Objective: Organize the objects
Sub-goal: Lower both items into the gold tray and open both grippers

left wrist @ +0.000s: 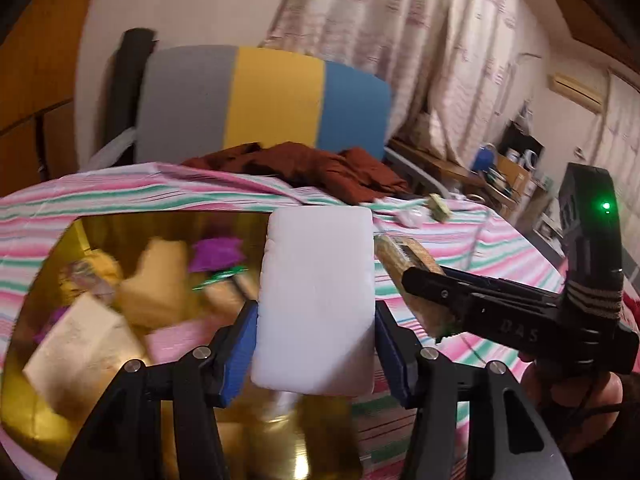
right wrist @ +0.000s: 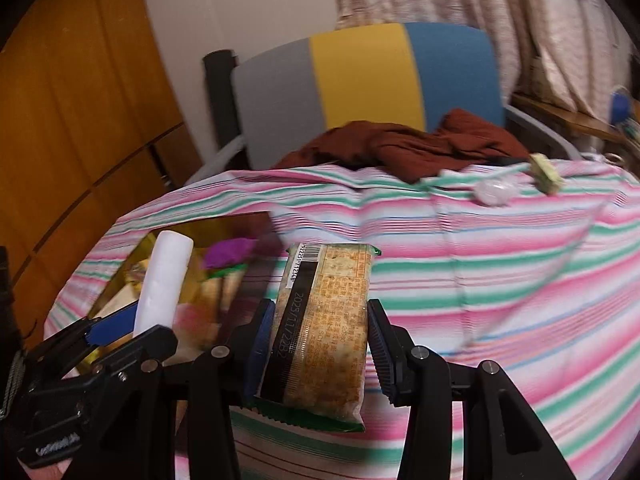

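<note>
The left tongs (left wrist: pixel 316 344) clamp a white soft-looking packet (left wrist: pixel 316 300) by its lower sides, above the gold box (left wrist: pixel 52 392); it probably weighs little and would dent under pressure. The right tongs (right wrist: pixel 320 344) grip a crinkly cracker pack (right wrist: pixel 324 328) across its width: light, slippery, likely brittle inside. Both lower ends are hidden. The box's contents blur together. Farther off, small items near the brown cloth (right wrist: pixel 404 140) are indistinct.

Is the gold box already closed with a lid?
No. In the left wrist view the gold box stands open, with several packets visible inside it.
</note>
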Demonstrator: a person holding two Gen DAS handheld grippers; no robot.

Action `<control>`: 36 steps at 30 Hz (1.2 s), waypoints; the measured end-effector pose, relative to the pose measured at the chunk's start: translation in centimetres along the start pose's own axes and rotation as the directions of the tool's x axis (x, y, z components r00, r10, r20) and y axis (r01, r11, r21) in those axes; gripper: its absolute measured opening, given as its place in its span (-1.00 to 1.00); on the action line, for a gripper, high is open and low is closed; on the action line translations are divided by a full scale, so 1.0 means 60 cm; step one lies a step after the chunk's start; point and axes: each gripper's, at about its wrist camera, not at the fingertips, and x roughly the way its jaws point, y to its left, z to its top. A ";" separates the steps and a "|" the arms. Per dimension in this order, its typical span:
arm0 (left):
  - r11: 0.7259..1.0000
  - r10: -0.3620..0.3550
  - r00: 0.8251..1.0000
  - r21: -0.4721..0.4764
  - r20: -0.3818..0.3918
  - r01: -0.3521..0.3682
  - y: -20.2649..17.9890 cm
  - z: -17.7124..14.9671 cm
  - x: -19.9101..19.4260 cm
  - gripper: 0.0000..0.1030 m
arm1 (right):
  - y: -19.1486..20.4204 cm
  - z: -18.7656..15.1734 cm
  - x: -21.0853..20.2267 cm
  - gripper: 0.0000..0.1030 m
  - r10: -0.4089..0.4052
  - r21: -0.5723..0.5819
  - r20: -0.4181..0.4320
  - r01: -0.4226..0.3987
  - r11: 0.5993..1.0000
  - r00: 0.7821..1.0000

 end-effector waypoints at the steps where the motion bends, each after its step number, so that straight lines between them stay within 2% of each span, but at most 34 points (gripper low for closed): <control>1: 1.000 0.015 1.000 -0.014 -0.003 -0.015 0.015 0.001 -0.003 0.10 | 0.014 0.005 0.008 -0.10 0.019 -0.006 -0.010 -0.019 1.000 1.000; 6: 0.995 0.072 0.996 -0.059 -0.044 -0.074 0.077 0.004 -0.009 0.10 | 0.075 0.028 0.047 -0.09 0.087 -0.038 -0.051 -0.089 0.995 0.995; 14: 0.986 0.118 0.985 -0.107 -0.123 -0.131 0.145 -0.002 0.002 0.10 | 0.144 0.064 0.115 -0.05 0.149 -0.039 -0.088 -0.153 0.987 0.985; 16: 0.984 0.125 0.981 -0.109 -0.150 -0.142 0.153 -0.006 0.010 0.11 | 0.148 0.074 0.136 0.17 0.146 -0.021 -0.097 -0.149 0.989 0.985; 17: 0.984 0.120 0.980 -0.108 -0.159 -0.138 0.154 -0.007 0.013 0.12 | 0.147 0.075 0.141 0.22 0.145 -0.010 -0.101 -0.147 0.989 0.984; 20: 0.986 0.118 0.978 -0.100 -0.173 -0.137 0.154 -0.012 0.017 0.13 | 0.143 0.077 0.135 0.27 0.136 0.012 -0.088 -0.135 0.991 0.987; 23: 0.983 0.147 0.968 -0.075 -0.205 -0.165 0.151 -0.012 0.029 0.14 | 0.140 0.070 0.113 0.31 0.121 -0.013 -0.054 -0.122 0.993 0.991; 26: 0.982 0.160 0.969 -0.069 -0.187 -0.175 0.148 -0.007 0.025 0.16 | 0.136 0.064 0.095 0.33 0.114 -0.027 -0.032 -0.115 0.993 0.993; 29: 0.983 0.135 0.983 -0.108 -0.126 -0.149 0.152 0.003 0.005 0.27 | 0.131 0.060 0.080 0.34 0.111 -0.028 -0.013 -0.111 0.993 0.994; 36: 0.963 0.177 0.981 -0.194 -0.077 -0.188 0.182 0.012 -0.025 0.29 | 0.115 0.056 0.065 0.34 0.113 0.000 0.005 -0.113 0.994 0.994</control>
